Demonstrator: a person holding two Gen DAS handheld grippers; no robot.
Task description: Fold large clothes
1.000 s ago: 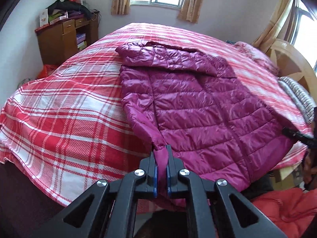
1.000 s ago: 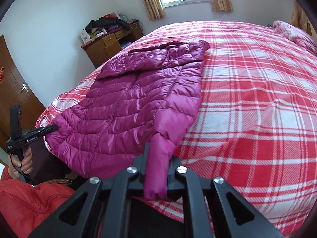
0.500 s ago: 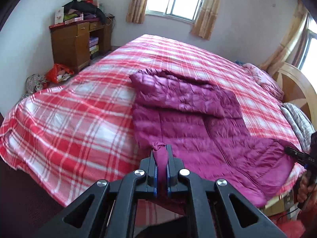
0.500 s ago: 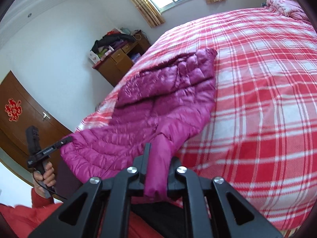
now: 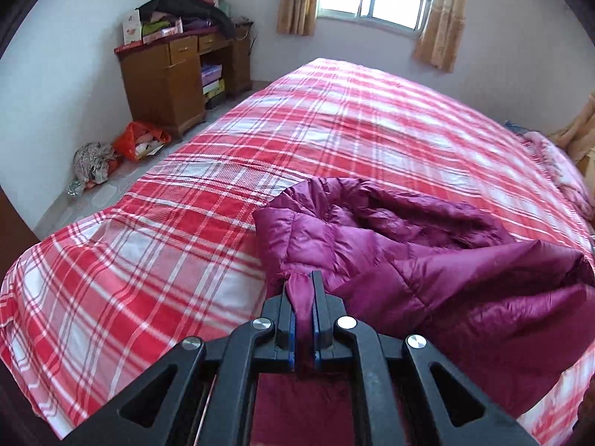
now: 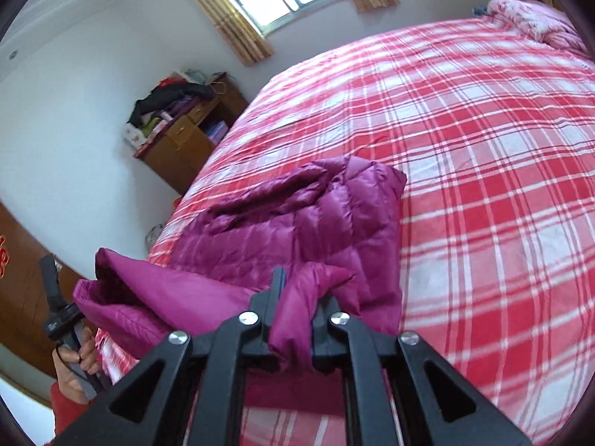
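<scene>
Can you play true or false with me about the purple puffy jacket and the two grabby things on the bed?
1. The left gripper is pinching a bit of the purple jacket. True.
2. The right gripper is empty. False: it is clamped on jacket fabric too.
3. The jacket lies on a red and white checked bedspread. True.
4. The jacket is spread out perfectly flat. False: its near part is lifted and bunched.
5. The wooden cabinet has nothing on top. False: clothes and boxes are piled there.

Home bedroom (plaid-covered bed [image 5: 334,141])
</scene>
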